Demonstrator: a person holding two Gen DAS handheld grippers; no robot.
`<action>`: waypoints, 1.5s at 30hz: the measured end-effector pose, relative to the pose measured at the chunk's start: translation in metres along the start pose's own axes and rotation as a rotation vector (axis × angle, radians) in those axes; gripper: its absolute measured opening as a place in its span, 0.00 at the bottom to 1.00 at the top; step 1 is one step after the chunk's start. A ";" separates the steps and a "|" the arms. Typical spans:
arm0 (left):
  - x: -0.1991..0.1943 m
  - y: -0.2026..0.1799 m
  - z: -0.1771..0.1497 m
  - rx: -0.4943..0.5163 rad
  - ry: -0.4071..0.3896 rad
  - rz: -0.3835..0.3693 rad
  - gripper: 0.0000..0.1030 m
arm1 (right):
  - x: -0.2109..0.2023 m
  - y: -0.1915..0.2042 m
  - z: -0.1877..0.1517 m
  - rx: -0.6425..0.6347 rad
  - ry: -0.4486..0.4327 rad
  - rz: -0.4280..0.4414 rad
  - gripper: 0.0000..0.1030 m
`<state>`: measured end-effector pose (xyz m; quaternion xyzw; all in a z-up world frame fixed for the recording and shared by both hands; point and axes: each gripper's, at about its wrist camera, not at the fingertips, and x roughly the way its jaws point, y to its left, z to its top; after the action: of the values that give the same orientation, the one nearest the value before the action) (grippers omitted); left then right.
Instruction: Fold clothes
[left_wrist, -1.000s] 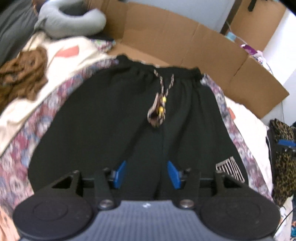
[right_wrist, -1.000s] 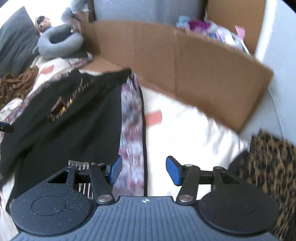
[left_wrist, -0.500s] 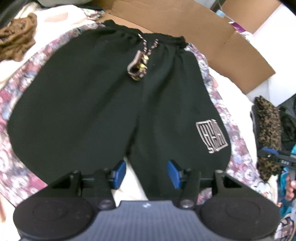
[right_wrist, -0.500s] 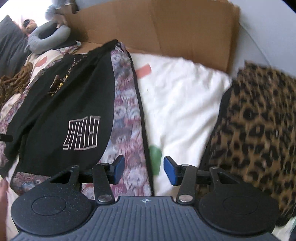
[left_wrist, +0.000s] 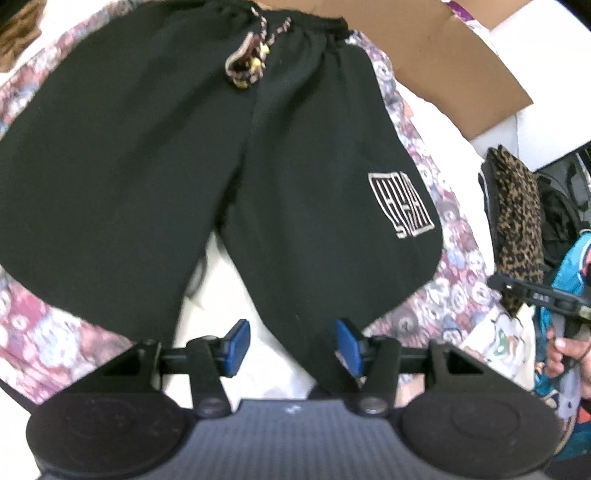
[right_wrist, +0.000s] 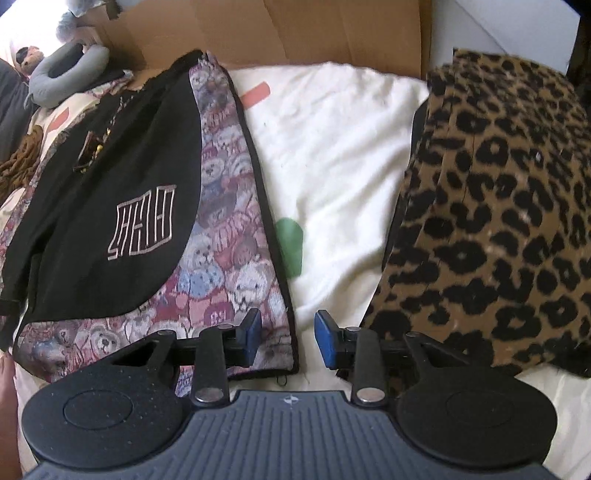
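Drawstring knot (left_wrist: 246, 66) left-view only

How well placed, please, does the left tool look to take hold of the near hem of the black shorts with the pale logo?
Probably well placed: the left tool is open, and the hem of the black shorts lies flat between its blue fingers, with nothing covering it.

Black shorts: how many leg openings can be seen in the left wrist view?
2. One leg opening lies at lower left on the teddy-bear cloth; the other lies at lower centre-right, near the left gripper.
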<state>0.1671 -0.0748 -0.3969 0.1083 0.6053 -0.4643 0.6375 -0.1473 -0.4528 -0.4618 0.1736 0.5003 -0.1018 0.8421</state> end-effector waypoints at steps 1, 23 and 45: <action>0.002 -0.001 -0.002 -0.001 0.009 -0.013 0.53 | 0.002 0.000 -0.002 0.005 0.011 0.004 0.38; 0.028 0.011 -0.011 -0.112 0.221 -0.294 0.07 | -0.023 0.004 0.001 0.048 0.004 0.032 0.04; 0.043 0.010 -0.013 -0.037 0.274 -0.281 0.39 | -0.022 0.007 0.003 0.046 0.047 -0.124 0.06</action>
<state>0.1586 -0.0801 -0.4413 0.0734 0.7041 -0.5182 0.4799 -0.1530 -0.4479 -0.4399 0.1638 0.5274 -0.1613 0.8179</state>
